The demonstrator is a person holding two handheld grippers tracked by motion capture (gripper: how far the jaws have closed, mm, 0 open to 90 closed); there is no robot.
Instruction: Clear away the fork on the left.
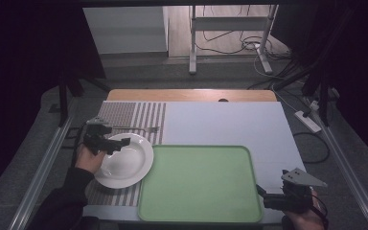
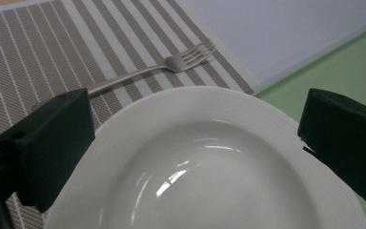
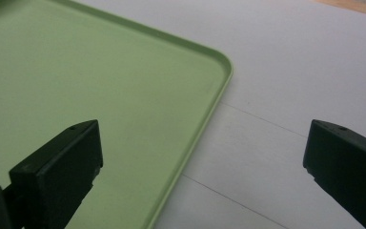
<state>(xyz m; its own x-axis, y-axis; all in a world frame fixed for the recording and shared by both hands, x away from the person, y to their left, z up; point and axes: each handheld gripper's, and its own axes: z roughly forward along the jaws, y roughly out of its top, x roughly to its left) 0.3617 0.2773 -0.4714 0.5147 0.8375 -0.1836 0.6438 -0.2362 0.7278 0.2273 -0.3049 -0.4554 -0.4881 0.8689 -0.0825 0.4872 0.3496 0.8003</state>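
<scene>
While my left gripper [image 1: 109,143] hangs wide open, empty, over the plate [image 2: 209,162], nothing sits on the tray [image 1: 201,184] beside it.

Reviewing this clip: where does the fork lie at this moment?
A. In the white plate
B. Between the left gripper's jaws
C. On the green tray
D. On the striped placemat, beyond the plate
D. The fork rests flat on the striped placemat just past the far rim of the white plate, while the left gripper hangs open over the plate and the green tray holds nothing.
</scene>
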